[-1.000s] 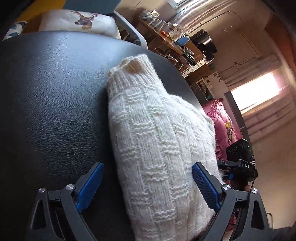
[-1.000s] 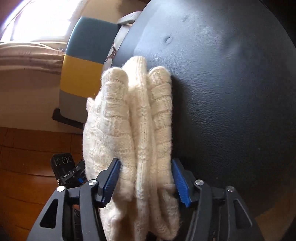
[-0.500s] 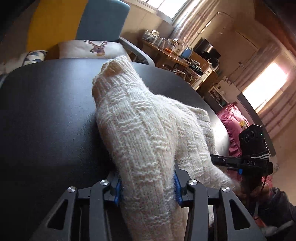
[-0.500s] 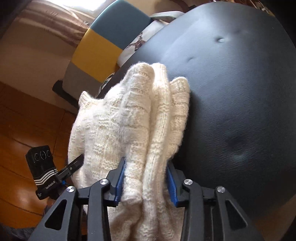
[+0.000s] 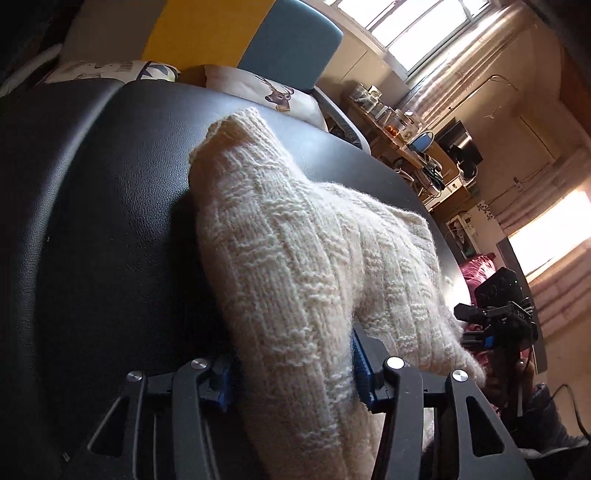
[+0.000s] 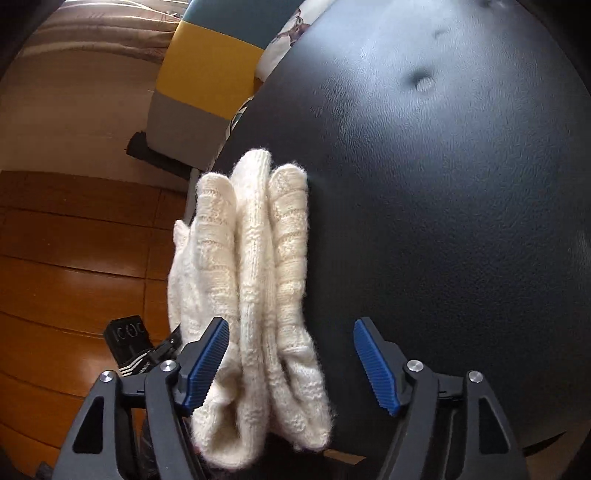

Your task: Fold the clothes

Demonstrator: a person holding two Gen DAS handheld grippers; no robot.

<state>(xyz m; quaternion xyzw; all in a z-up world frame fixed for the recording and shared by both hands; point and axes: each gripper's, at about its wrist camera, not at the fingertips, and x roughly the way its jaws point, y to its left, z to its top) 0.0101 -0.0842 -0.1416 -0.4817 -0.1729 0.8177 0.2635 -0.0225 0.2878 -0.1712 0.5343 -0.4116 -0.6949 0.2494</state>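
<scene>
While sunlight pours through the windows (image 5: 417,33) and curtains, a black leather-grained surface (image 5: 103,221) fills most of both views, dimpled with tufts on its far part. Beyond its edge stands a chair with yellow, blue and grey panels (image 6: 201,74), a deer-print cushion (image 5: 273,94) resting against it; a cluttered wooden shelf (image 5: 406,136) lines the wall, and a wood plank floor (image 6: 74,258) lies below.

Lying folded on the black surface, the cream knit sweater (image 5: 295,280) runs away from the left gripper (image 5: 290,373), whose blue pads pinch its near end. The right gripper (image 6: 291,365) stands spread wide, one pad touching the sweater's stacked folds, the other apart over bare leather.
</scene>
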